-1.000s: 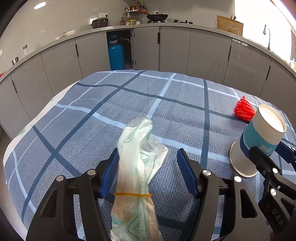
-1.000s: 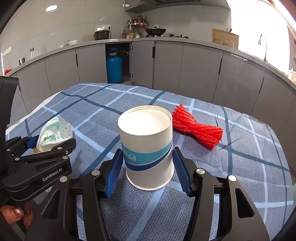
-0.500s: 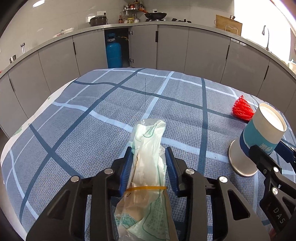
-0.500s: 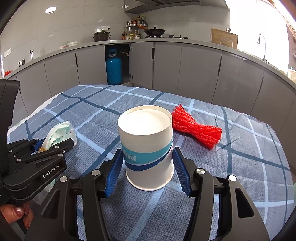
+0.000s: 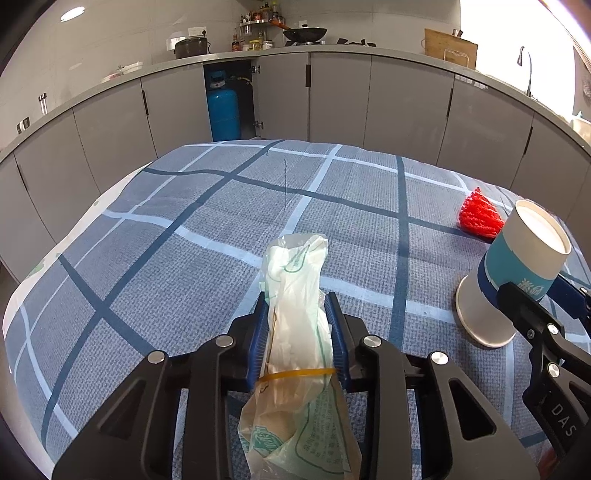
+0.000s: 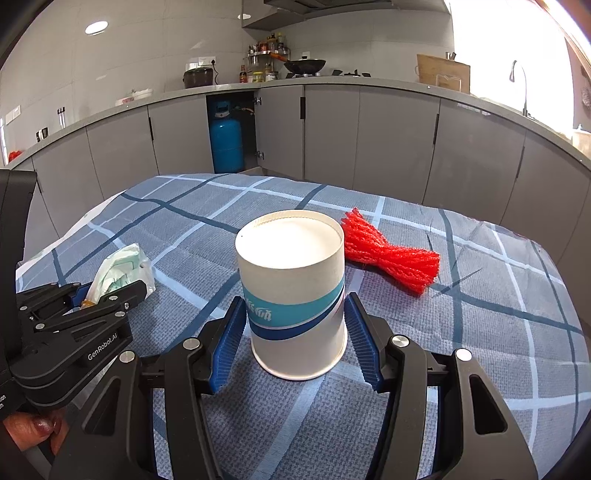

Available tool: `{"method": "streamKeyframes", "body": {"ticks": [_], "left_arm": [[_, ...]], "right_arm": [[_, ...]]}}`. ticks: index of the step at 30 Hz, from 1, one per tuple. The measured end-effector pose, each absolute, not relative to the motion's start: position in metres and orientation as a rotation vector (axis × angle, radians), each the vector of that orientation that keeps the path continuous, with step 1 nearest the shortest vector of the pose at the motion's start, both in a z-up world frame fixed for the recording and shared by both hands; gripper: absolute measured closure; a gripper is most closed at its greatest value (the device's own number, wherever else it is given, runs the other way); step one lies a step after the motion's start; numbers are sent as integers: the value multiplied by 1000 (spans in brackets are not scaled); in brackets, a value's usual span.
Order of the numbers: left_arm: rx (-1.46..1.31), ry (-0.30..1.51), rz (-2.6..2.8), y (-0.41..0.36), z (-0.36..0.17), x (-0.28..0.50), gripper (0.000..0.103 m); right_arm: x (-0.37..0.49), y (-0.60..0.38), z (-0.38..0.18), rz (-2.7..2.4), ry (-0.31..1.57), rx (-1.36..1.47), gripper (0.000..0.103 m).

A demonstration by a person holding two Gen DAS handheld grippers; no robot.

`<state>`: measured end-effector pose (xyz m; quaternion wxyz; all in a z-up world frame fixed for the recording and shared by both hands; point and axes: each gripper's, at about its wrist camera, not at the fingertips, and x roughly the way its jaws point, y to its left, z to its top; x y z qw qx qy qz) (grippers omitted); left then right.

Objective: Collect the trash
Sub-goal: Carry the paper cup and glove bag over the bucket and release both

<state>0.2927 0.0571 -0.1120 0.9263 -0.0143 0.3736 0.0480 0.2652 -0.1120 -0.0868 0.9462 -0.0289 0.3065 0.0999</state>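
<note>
My left gripper (image 5: pixel 295 314) is shut on a crumpled plastic bag (image 5: pixel 295 295), pale green and white with a yellow rubber band, lying on the blue checked tablecloth (image 5: pixel 184 240). The bag also shows in the right wrist view (image 6: pixel 122 269). A white paper cup (image 6: pixel 291 299) with a blue band stands upside down between the fingers of my right gripper (image 6: pixel 295 332). Its jaws stand on both sides of the cup, and whether the pads touch it cannot be told. The cup shows at the right of the left wrist view (image 5: pixel 513 269). A red mesh bundle (image 6: pixel 391 254) lies behind the cup.
Grey kitchen cabinets (image 5: pixel 406 110) curve around behind the table. A blue gas cylinder (image 5: pixel 223 110) stands in an open cabinet. The countertop holds a wok (image 5: pixel 304 34), a pot and bottles. The table's left edge (image 5: pixel 44 266) drops off.
My left gripper has closed from wide open onto the plastic bag and squeezed it narrow. My right gripper and the cup have stayed in place.
</note>
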Motion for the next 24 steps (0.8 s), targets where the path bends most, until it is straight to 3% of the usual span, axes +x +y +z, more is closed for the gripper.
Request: {"method": "streamKeyframes", "body": {"ticks": [24], "left_arm": [[-27,683,106,57,-102,279,73]], "right_arm": [[258,-122,-81,193,570,-39,48]]}}
